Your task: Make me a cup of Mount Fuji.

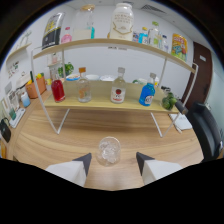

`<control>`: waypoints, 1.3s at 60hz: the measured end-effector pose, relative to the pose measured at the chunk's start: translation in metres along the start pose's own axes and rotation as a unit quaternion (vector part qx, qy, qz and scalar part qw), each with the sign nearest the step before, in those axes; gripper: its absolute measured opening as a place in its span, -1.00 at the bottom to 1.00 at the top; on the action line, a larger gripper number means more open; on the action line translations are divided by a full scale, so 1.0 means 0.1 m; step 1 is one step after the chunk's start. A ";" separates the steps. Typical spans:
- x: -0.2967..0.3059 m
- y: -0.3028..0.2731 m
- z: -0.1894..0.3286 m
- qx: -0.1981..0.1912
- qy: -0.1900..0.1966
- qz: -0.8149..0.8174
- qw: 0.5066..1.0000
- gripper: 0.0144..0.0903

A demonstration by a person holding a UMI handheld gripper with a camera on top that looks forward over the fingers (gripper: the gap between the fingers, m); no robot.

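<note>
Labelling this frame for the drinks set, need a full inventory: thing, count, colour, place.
glass: 1, clear, on the wooden table just ahead of the claw, between the finger tips with gaps either side
red bottle: 1, red liquid, lower shelf, left
clear bottle: 1, clear, lower shelf, right of the red one
labelled bottle: 1, clear with red-and-white label, lower shelf, middle
blue bottle: 1, blue, lower shelf, right
large jar: 1, whitish, top shelf
shelf rack: 1, wood boards on white frame, on table
chair: 1, black, right of table
claw: 1, dark tips, open
</note>
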 end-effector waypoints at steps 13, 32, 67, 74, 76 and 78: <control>-0.02 0.05 -0.14 0.017 0.007 0.015 1.000 0.83; -0.53 -0.55 -0.31 0.167 -0.027 0.041 0.985 0.83; -0.84 -1.71 0.91 0.216 -0.036 0.038 0.975 0.00; -0.84 -1.75 0.91 0.227 -0.029 0.030 0.973 -0.41; -0.84 -1.74 0.91 0.228 -0.027 0.028 0.973 -0.41; -0.85 -1.74 0.90 0.228 -0.029 0.028 0.973 -0.41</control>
